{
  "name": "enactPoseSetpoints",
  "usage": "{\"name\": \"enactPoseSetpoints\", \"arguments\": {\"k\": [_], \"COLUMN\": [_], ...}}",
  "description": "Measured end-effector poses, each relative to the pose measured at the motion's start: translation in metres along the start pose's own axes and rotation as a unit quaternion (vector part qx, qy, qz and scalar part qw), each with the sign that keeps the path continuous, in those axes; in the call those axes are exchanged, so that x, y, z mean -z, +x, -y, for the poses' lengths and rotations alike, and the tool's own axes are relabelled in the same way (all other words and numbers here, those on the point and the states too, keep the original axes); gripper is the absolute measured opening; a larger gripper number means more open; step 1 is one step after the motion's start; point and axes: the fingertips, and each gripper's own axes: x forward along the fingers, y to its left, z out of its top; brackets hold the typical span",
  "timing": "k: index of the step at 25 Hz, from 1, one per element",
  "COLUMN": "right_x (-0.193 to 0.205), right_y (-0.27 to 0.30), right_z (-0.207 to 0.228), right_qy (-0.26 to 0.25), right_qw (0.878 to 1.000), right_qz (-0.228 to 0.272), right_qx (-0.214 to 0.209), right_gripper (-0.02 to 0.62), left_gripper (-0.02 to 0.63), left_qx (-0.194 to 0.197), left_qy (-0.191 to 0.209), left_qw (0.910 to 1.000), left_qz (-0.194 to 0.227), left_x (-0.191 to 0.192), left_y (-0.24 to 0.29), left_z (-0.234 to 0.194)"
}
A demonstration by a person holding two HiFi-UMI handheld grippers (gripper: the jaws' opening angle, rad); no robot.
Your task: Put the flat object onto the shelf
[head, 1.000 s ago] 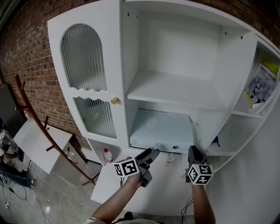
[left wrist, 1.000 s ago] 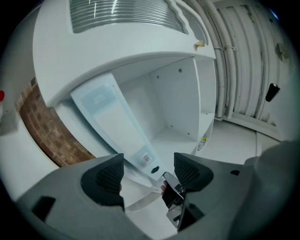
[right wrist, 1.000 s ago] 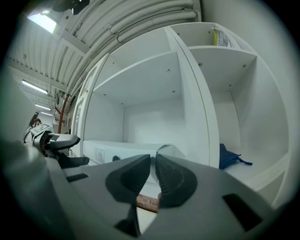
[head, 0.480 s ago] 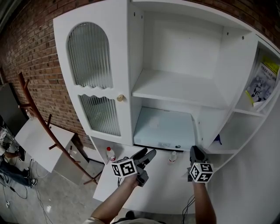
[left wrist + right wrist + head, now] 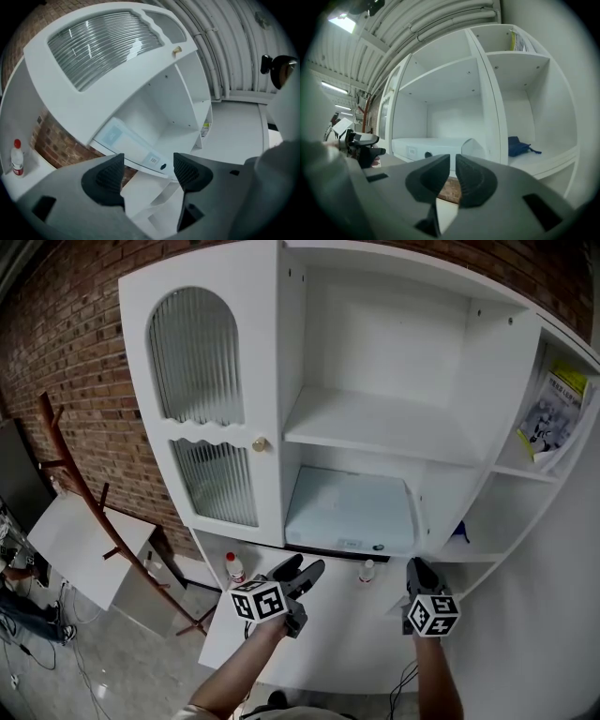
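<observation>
So the flat pale-blue rectangular slab (image 5: 352,510) is lying in the lower open bay of the tall white wooden cabinet (image 5: 291,381), dead centre of the head view, under 1 white shelf. Left gripper (image 5: 149,173), lower middle, has its 2 jaws spread wide, nothing between them. Right gripper (image 5: 453,171), lower right, is squeezed nearly together, empty. Small blue thing (image 5: 458,532) at right, maybe cloth.

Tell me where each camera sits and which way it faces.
Head view: on the person's head, looking down at the white cabinet, both forearms, left gripper and right gripper.
Left gripper view: on that gripper, tilted, facing the cabinet past open jaws.
Right gripper view: on that gripper, level, facing the cabinet, jaws almost together.
All three show the flat box.
</observation>
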Motion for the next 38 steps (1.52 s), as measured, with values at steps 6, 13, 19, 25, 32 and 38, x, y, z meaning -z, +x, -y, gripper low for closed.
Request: {"name": "enactPoseSetpoints", "arguments": {"k": [6,13,19,25,32,38], "right_x": [0.005,0.003,0.005,0.019,0.035,0.038], "right_y": [-0.018,-0.044,-0.068,-0.092,-0.110,-0.123], "right_z": [-0.016,-0.042,-0.057,-0.065,-0.077,-0.080], "right_qy": [0.003,-0.018,-0.017,-0.017,-0.028,-0.026], "right_qw": [1.000,0.999,0.998,0.998,0.998,0.998], "right_qz": [-0.001,0.018,0.029,0.029,0.028,0.037], "right_qx": [-0.019,-0.040,-0.053,-0.055,-0.055,-0.044], "right_gripper": [0.051,0.048,0.044,0.040,0.037,0.035], "left_gripper": [0.325,0.295,0.164,0.161,0.084,0.054], "left_qx": [-0.027,-0.047,-0.075,-0.082,-0.111,-0.137], "left_qy": [0.075,0.149,0.181,0.195,0.199,0.228], "left_qw": [0.9968,0.9876,0.9807,0.9774,0.9737,0.9639], "left_qz": [-0.007,-0.007,0.009,0.003,0.001,-0.007], "left_x": [-0.003,-0.009,-0.013,-0.002,0.012,0.027], "left_y": [-0.015,-0.039,-0.063,-0.081,-0.107,-0.130], "left_z": [0.003,0.008,0.002,-0.002,-0.015,-0.023]}}
